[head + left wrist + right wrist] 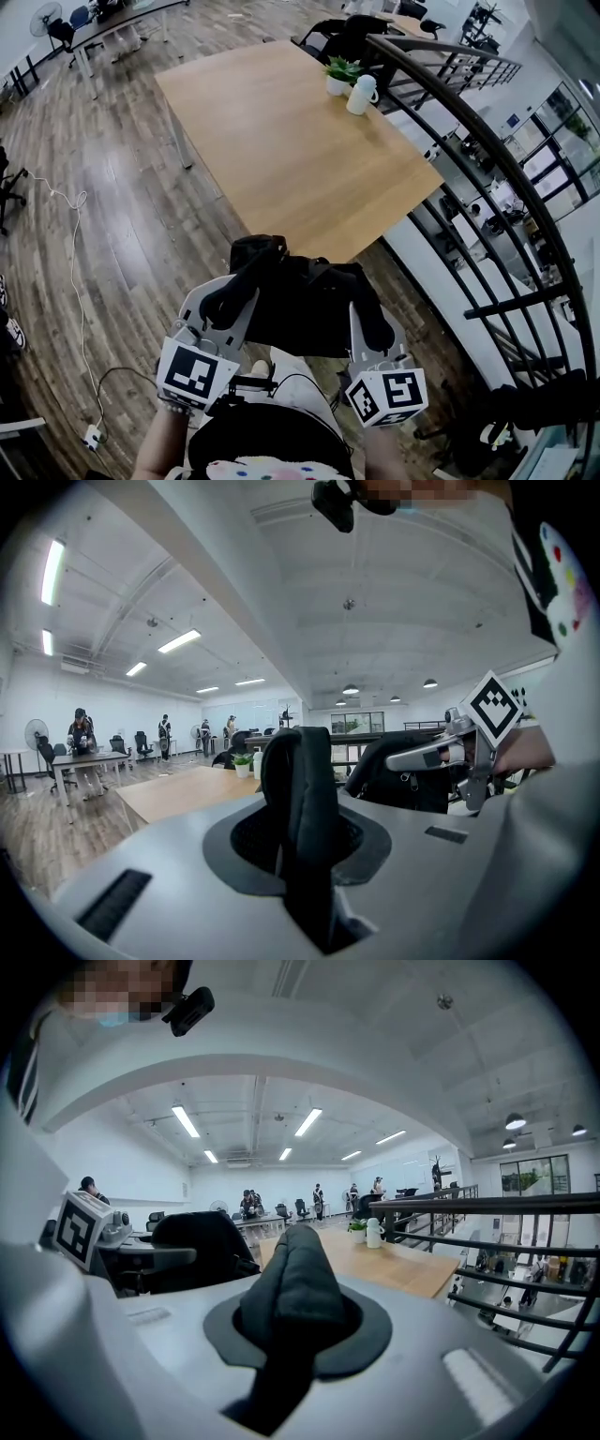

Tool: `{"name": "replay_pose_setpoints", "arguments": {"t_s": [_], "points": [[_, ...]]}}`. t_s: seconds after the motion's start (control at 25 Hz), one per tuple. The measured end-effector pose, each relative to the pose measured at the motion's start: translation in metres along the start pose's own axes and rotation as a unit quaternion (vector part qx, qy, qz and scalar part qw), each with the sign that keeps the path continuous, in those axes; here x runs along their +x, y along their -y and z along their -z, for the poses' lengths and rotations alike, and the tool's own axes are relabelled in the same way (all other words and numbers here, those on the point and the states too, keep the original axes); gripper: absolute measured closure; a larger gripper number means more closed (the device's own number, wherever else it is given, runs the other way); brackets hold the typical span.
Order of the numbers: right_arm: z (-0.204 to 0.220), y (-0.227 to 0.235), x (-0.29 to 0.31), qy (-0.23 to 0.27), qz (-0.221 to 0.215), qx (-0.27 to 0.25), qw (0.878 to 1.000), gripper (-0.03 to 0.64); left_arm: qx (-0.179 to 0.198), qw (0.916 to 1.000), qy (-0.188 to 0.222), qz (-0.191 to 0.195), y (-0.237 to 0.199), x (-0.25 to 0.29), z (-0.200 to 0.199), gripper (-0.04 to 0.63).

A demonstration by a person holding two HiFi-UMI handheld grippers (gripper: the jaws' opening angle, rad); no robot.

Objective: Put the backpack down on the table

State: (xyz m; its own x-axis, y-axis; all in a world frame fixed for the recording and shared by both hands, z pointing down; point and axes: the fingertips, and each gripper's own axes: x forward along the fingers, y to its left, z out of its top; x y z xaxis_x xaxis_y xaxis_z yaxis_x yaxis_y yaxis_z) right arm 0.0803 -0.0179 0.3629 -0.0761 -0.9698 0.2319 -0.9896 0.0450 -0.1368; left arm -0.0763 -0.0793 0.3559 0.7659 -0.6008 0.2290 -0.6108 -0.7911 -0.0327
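Observation:
A black backpack (305, 302) hangs in the air between my two grippers, just short of the near corner of the wooden table (281, 150). My left gripper (242, 286) is shut on one padded black strap (300, 803), which stands up between its jaws. My right gripper (370, 319) is shut on the other strap (292, 1302). In the left gripper view the bag's body (398, 771) is to the right, by the right gripper (469, 747). In the right gripper view the bag (197, 1246) is to the left, by the left gripper (94, 1232).
A potted plant (339, 75) and a white bottle (361, 94) stand at the table's far right corner. A dark railing (487, 159) runs along the right, with a drop beyond it. A white cable (77, 281) lies on the wooden floor at left. Office chairs stand behind the table.

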Motion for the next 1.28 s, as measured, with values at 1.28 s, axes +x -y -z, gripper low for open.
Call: {"name": "replay_pose_setpoints", "arguments": {"t_s": [1.28], "points": [[-0.063, 0.107, 0.176, 0.002, -0.062, -0.021, 0.998, 0.551, -0.003, 0.9984, 0.002, -0.057, -0.083, 0.171, -0.041, 0.535]]}}
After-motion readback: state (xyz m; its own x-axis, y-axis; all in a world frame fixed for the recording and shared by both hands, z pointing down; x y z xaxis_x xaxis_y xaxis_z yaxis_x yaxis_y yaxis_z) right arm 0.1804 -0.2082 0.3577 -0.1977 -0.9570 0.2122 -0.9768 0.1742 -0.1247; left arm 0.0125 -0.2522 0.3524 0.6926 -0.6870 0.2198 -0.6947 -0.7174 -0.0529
